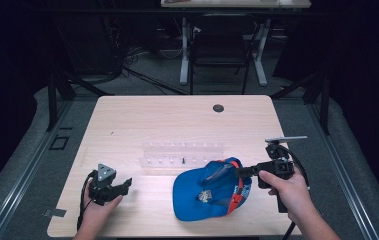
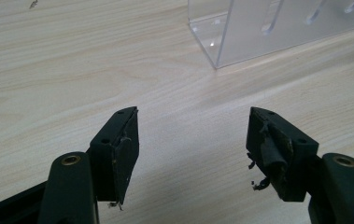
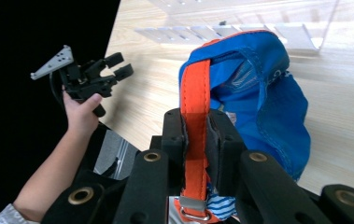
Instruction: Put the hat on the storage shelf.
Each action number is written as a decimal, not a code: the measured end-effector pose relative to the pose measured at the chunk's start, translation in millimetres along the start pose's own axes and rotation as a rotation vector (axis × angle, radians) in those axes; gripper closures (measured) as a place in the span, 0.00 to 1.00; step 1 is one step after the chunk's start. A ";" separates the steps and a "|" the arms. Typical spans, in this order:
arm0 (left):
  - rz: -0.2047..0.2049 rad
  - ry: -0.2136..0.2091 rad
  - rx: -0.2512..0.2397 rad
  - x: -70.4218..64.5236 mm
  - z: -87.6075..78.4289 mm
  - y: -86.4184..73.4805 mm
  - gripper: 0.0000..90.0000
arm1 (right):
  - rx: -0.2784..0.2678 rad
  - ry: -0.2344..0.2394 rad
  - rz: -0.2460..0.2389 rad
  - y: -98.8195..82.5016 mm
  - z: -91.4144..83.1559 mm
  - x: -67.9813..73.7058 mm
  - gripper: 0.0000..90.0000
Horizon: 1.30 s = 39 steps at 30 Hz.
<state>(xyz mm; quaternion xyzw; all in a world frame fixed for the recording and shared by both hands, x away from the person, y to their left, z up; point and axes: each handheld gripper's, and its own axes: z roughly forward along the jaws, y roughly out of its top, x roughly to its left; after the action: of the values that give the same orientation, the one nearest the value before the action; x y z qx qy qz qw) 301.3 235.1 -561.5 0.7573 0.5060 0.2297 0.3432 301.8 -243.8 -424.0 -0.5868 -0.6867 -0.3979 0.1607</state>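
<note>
A blue cap (image 1: 204,190) with an orange back strap (image 3: 196,93) lies near the front of the wooden table (image 1: 177,115). My right gripper (image 1: 240,171) is shut on that orange strap, its jaws pinching it from both sides (image 3: 196,140), and the cap's back edge is lifted a little. My left gripper (image 1: 126,185) rests at the table's front left, pointing right toward the cap, open with bare wood between its pads (image 2: 128,144). It also appears in the right gripper view (image 3: 118,65), held in a hand.
A clear acrylic rack (image 1: 182,154) with slots stands across the table's middle, just behind the cap; its corner (image 2: 221,42) lies ahead of the left gripper. A dark round hole (image 1: 218,108) sits near the table's far edge. A chair (image 1: 219,47) stands beyond the table.
</note>
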 end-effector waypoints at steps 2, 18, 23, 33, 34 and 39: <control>0.002 0.000 0.001 0.1 0.0 0.0 0.39 | -0.004 0.011 0.002 1.4 0.1 4.0 0.87; 0.005 -0.002 0.000 -0.6 0.3 0.1 0.39 | -0.010 0.126 -0.012 17.1 2.2 40.3 0.87; 0.005 -0.003 -0.001 -0.7 0.3 0.0 0.39 | -0.014 0.138 -0.031 21.4 1.3 50.8 0.87; 0.012 -0.006 0.005 -0.9 0.5 -0.1 0.39 | -0.030 0.148 -0.064 28.4 -7.0 70.5 0.87; 0.012 -0.006 0.005 -1.0 0.5 -0.1 0.39 | -0.037 0.151 -0.066 29.0 -8.0 71.7 0.87; 0.012 -0.007 0.002 -1.6 0.8 -0.2 0.39 | -0.050 0.152 -0.067 31.7 -12.7 74.9 0.87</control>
<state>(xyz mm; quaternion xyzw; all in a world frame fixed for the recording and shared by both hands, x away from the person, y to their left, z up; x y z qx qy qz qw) 301.1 233.4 -562.2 0.7616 0.5003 0.2284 0.3427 308.8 -202.6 -353.2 -0.5354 -0.6816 -0.4634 0.1843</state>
